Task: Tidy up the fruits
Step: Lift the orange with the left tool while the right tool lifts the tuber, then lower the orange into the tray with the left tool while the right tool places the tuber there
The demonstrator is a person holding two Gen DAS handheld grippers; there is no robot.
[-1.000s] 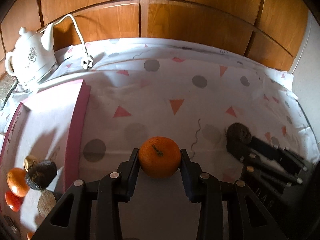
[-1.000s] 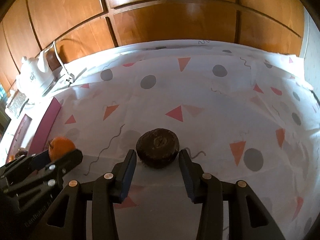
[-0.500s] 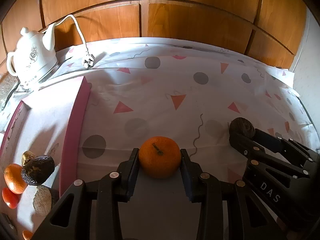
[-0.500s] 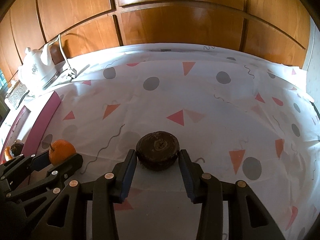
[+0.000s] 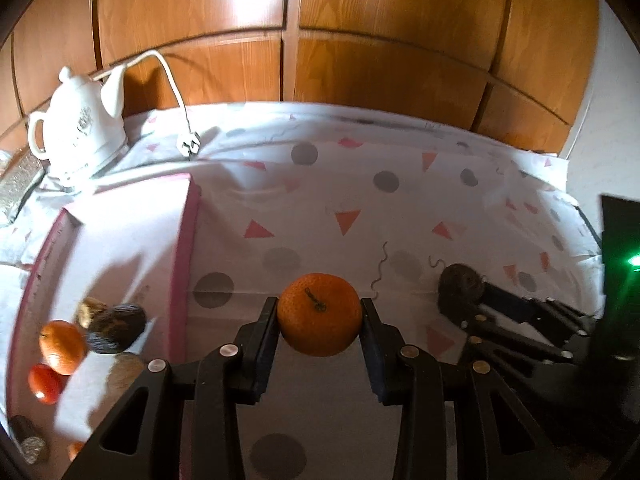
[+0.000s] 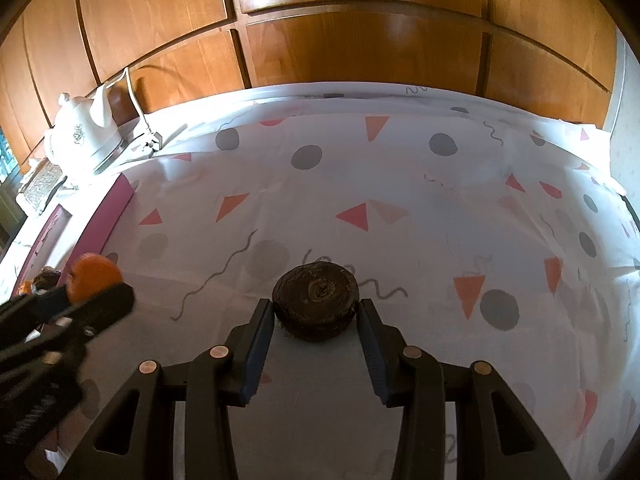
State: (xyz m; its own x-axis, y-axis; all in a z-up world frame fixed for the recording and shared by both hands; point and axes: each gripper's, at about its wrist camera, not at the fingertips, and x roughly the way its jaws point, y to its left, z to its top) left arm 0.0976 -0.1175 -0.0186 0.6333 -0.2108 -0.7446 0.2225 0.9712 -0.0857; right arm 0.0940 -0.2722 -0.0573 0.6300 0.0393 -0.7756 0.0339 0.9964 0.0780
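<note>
1. The left gripper (image 5: 320, 320) has its jaws clamped on a mandarin (image 5: 319, 314), stem facing the camera, held above the desk (image 5: 320, 208).
2. The right gripper (image 6: 316, 316) has its jaws pressed to both sides of a dark brown round fruit (image 6: 315, 301), flat end up.
3. The pink-rimmed tray (image 5: 186, 248) lies to the left of both; the left gripper is nearer it.
4. A mandarin, a tomato and dark fruits (image 5: 116, 328) already sit in it, so the likely carry is leftward.
</note>
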